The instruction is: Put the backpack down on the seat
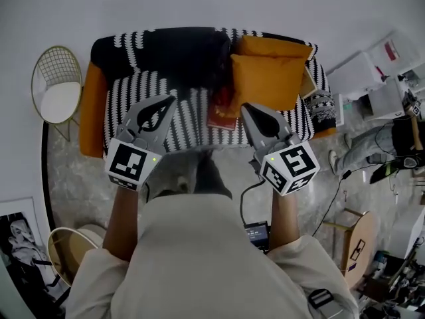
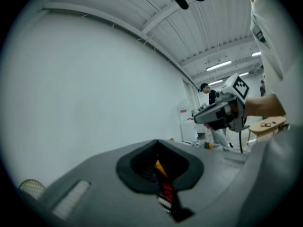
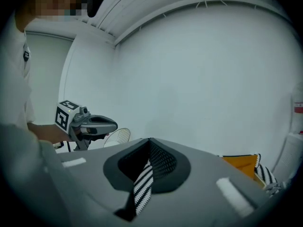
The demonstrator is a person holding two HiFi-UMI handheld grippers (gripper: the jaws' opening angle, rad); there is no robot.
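Observation:
A black backpack lies on the sofa, against the backrest on the black-and-white striped seat. Neither gripper touches it. My left gripper hovers over the seat's front left part, jaws together and empty. My right gripper hangs over the seat's front right, also shut with nothing in it. In the left gripper view the jaws meet along a thin slit, and the right gripper shows beside them. The right gripper view shows its own closed jaws and the left gripper.
Orange cushions fill the sofa's right end, with a red book on the seat beside them. A wire chair stands left of the sofa. White shelves, a person and a wooden stool are at the right.

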